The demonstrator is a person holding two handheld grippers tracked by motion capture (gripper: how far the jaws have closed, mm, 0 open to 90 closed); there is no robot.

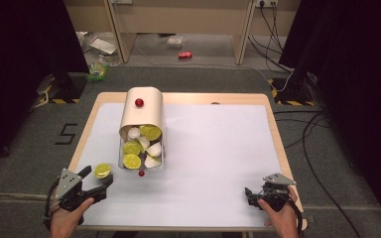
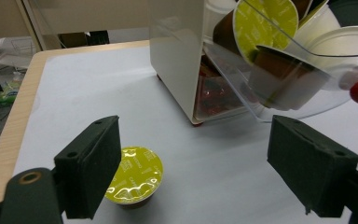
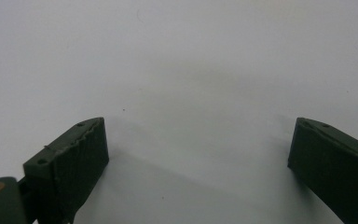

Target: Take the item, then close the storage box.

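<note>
White table sheet is slick: your wide-open, empty left gripper could knock the yellow-green foil-lidded capsule sideways. Right gripper idles open, holding nothing.

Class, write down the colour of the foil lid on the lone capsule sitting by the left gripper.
Yellow-green, shiny foil on the capsule; clearest in the left gripper view.

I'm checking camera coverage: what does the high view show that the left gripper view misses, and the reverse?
The high view alone takes in the right gripper, open over the white table sheet, and the red knob on the cream dispenser's top. The left gripper view alone shows red capsules low inside the dispenser. Both share the open left gripper, the single yellow-lidded coffee capsule standing free by it, and the clear drawer of capsules.
</note>
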